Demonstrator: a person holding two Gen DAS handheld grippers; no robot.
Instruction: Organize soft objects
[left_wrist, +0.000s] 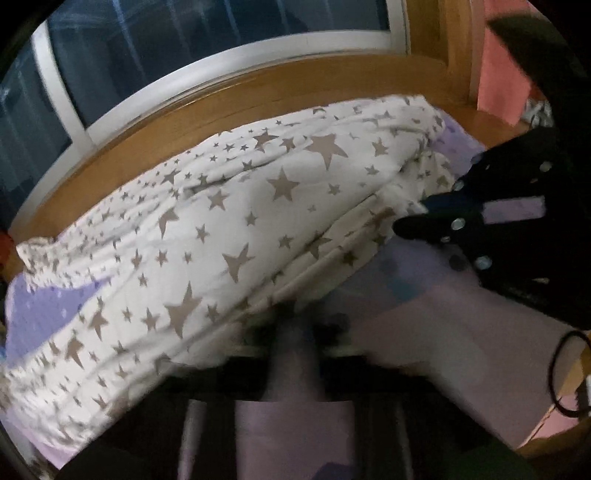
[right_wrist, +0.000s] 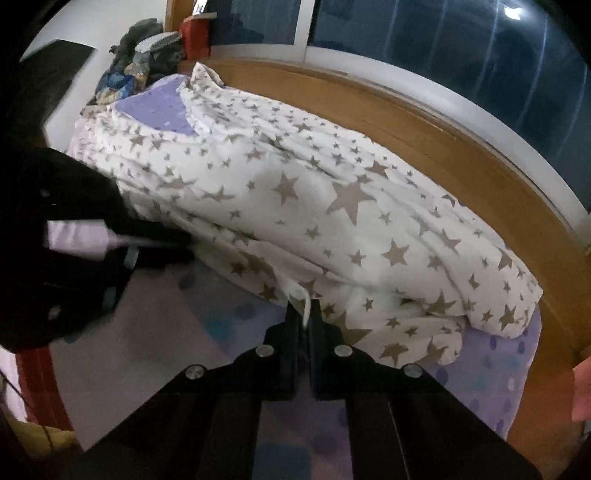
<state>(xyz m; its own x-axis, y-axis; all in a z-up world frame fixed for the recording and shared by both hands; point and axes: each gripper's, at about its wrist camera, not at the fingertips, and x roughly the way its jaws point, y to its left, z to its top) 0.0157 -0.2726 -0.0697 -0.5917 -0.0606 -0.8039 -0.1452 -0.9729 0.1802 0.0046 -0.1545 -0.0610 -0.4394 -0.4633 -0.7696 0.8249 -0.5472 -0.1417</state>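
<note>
L wrist view: bed w/ lilac dotted sheet (left_wrist: 44, 314), wood sill (left_wrist: 258, 96) and dark window (left_wrist: 184, 40) behind. Star-print duvet (left_wrist: 236, 206) bunched along the sill side. Left gripper (left_wrist: 295, 332) blurred, jaws together at duvet's near edge; grip on cloth unclear. Right gripper (left_wrist: 410, 225) at duvet's rt end.

R wrist view: adds clothes pile (right_wrist: 144, 55) at far bed end. Right gripper (right_wrist: 303, 321) clamped on a white duvet fold.

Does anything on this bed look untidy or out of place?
Yes. The star-print duvet lies bunched in a rumpled roll along the wooden ledge, so the purple dotted sheet is uncovered. A loose heap of clothes sits at the far end.
</note>
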